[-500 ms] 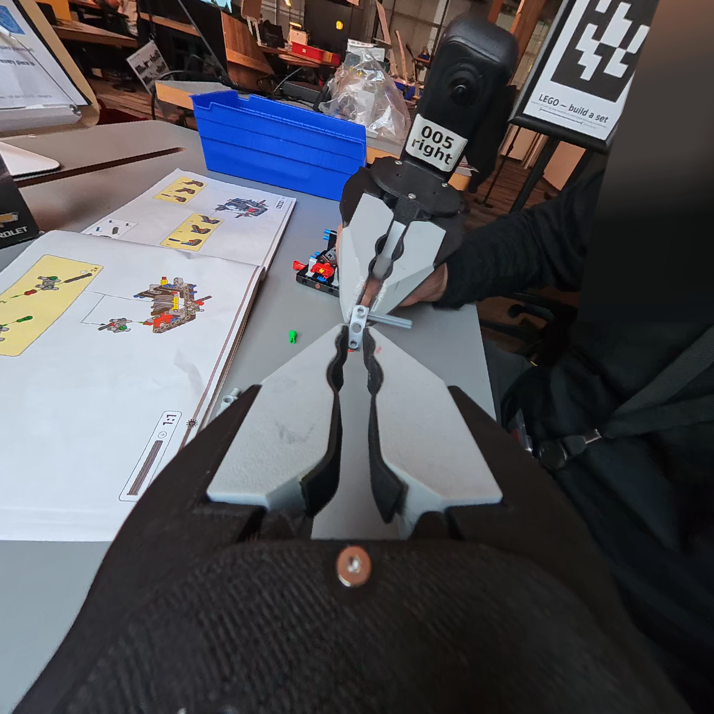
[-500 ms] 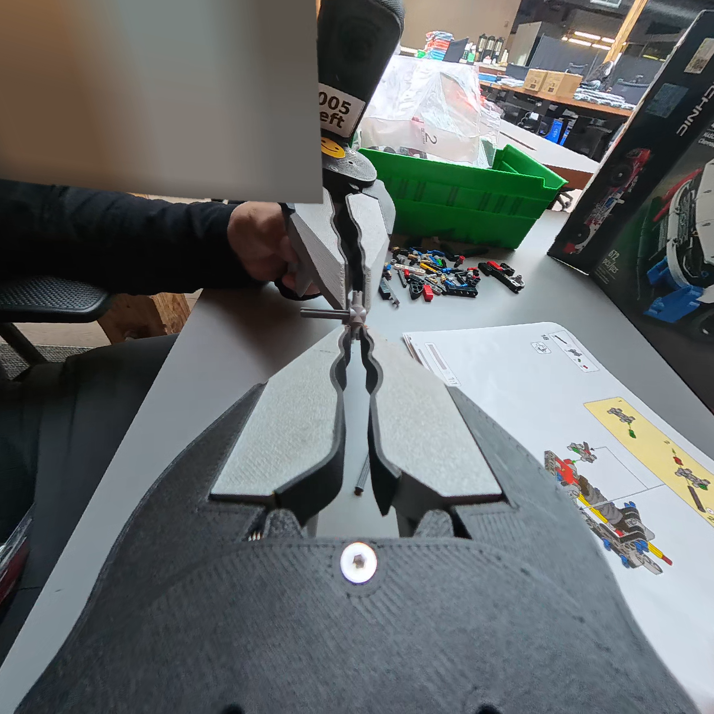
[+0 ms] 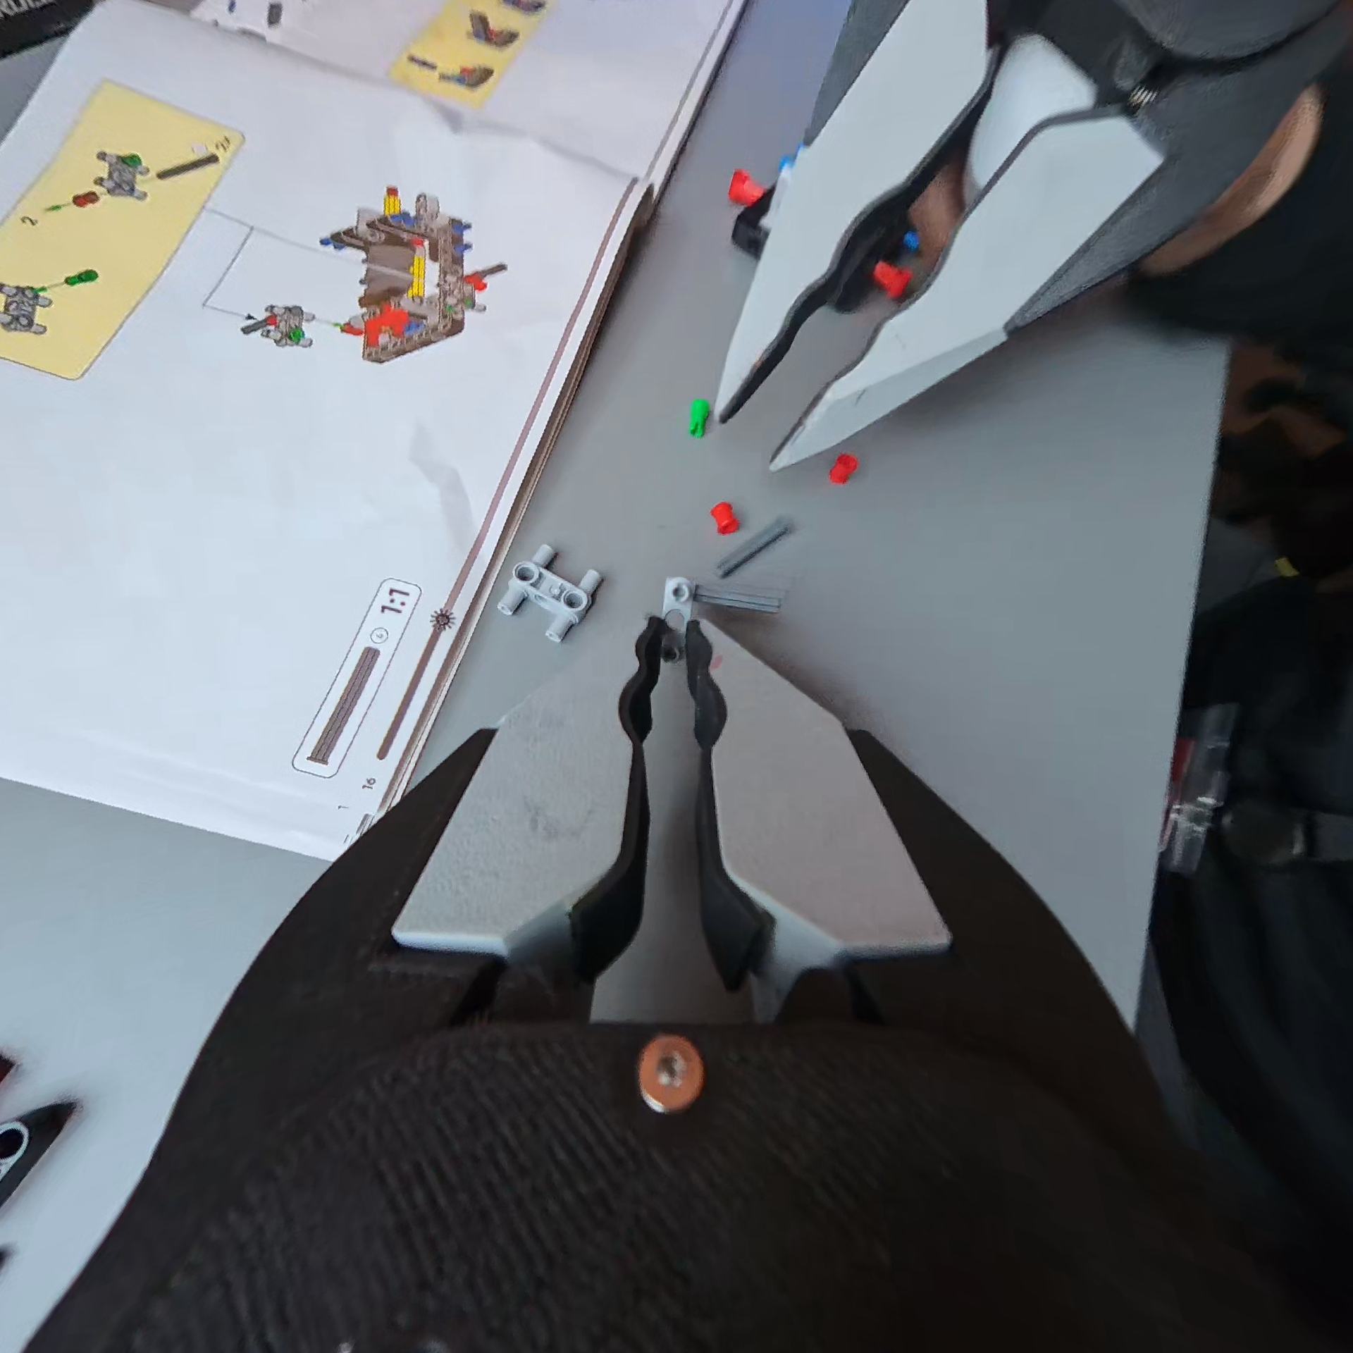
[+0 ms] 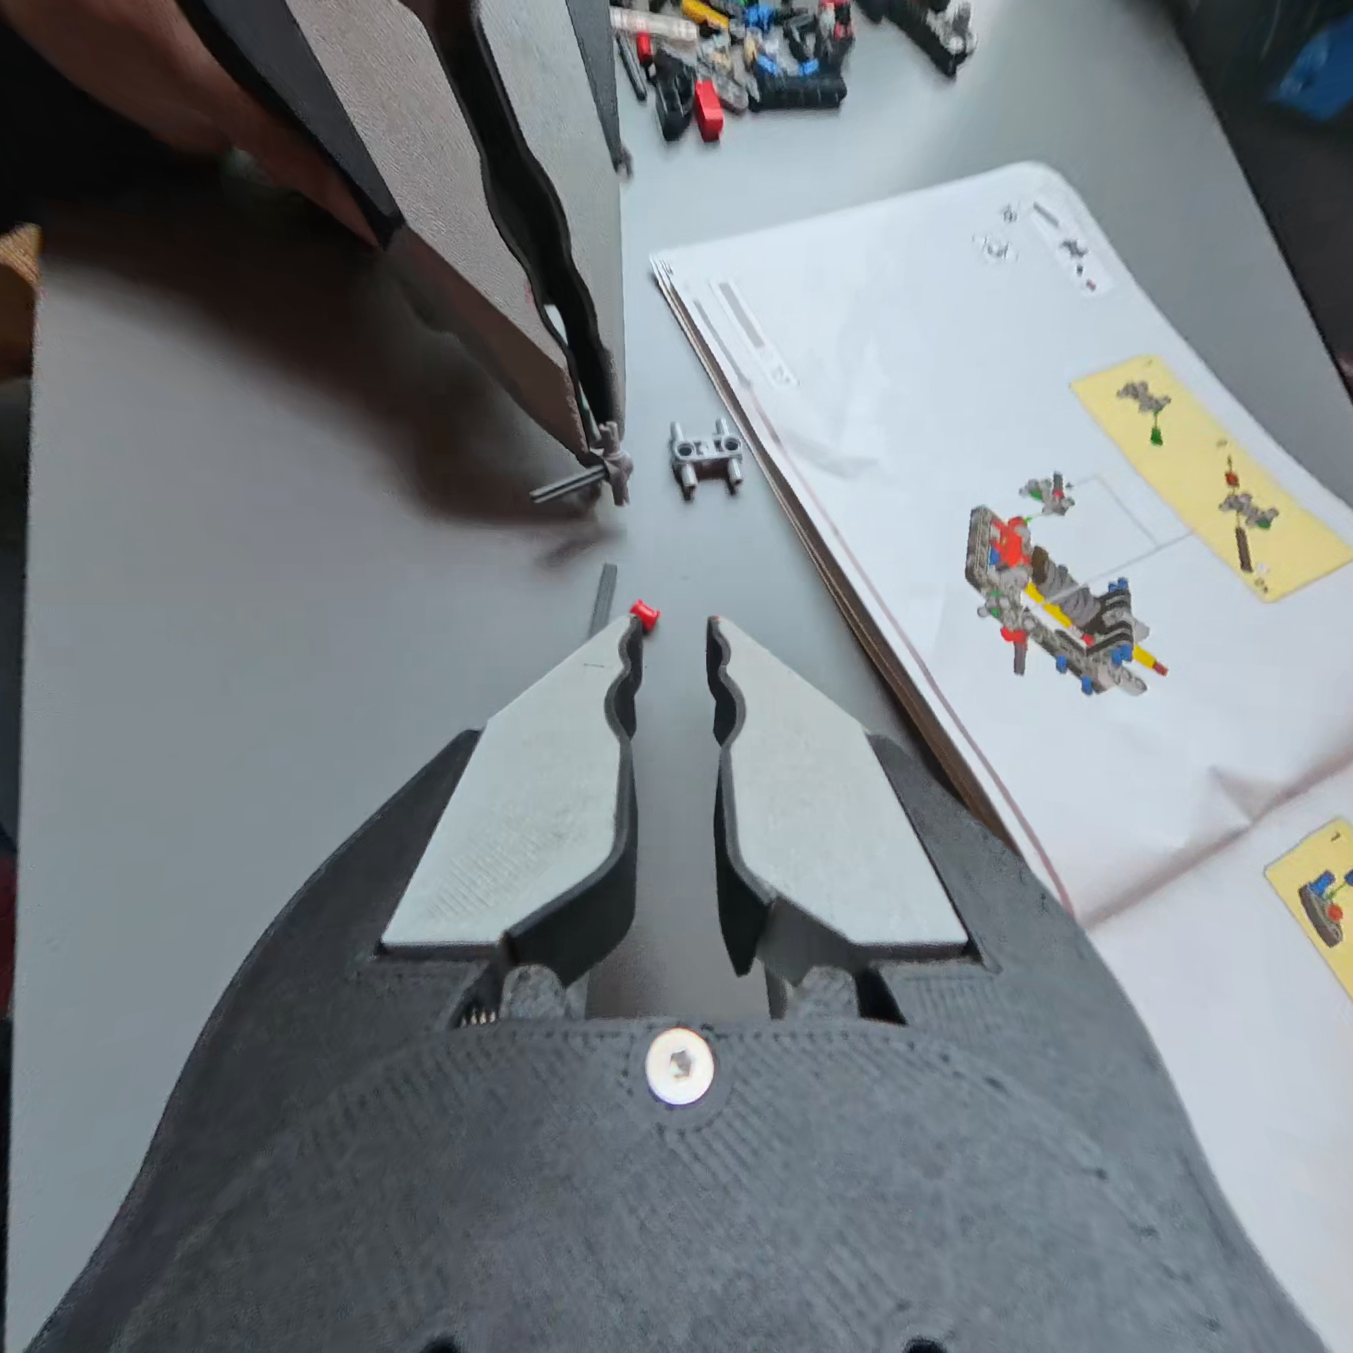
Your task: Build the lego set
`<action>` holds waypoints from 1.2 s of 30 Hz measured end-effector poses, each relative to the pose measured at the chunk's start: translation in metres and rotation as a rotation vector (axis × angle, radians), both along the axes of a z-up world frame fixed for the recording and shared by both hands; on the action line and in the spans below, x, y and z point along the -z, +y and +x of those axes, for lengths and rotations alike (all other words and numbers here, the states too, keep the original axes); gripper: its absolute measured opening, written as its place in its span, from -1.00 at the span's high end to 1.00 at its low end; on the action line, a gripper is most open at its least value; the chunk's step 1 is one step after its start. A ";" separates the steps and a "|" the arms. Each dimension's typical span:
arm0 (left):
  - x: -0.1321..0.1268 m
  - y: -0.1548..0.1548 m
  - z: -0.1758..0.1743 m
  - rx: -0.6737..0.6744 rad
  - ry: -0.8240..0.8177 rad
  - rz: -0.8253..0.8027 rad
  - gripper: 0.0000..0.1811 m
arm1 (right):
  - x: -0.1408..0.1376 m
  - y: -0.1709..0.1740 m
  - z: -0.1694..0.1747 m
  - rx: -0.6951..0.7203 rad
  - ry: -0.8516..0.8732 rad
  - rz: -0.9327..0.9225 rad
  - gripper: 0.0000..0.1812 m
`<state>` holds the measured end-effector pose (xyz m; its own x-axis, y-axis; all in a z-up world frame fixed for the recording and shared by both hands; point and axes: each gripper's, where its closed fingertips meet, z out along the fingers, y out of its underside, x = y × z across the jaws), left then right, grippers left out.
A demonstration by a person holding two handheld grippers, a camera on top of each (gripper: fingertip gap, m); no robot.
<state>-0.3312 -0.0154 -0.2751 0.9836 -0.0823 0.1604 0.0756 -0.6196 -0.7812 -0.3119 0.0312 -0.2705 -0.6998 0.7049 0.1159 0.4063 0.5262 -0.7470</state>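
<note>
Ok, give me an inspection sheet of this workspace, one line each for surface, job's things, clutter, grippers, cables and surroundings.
Surface: grey table, open instruction booklet lying on it.
Job's things: small grey connector with a dark axle through it, pinched at the left gripper's tips; light grey H-shaped connector beside the booklet's edge; loose dark axle; two red bushes; green pin.
Clutter: heap of mixed loose parts at the table's far end.
Grippers: left gripper shut on the connector; right gripper open and empty, one red bush at its left fingertip.
Cables: nothing seen.
Surroundings: person's dark sleeve at the table's edge; the rest is out of frame.
</note>
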 end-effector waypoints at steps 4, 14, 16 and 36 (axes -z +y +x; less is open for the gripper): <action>0.001 0.003 0.000 -0.010 0.024 -0.007 0.96 | 0.012 0.002 -0.002 -0.016 -0.033 0.097 0.84; 0.001 0.004 -0.010 -0.065 0.138 0.001 0.95 | 0.015 -0.001 -0.002 -0.072 -0.035 0.160 0.79; 0.001 0.004 -0.012 -0.074 0.180 -0.001 0.95 | 0.015 -0.002 -0.001 -0.089 -0.043 0.169 0.81; -0.017 -0.002 -0.029 -0.154 0.315 0.078 0.95 | 0.001 -0.044 -0.004 -0.126 -0.107 -0.045 0.96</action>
<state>-0.3605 -0.0176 -0.2581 0.9856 0.0706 -0.1534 -0.0886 -0.5573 -0.8256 -0.3164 -0.0124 -0.2718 -0.7894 0.6139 0.0058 0.4182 0.5447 -0.7269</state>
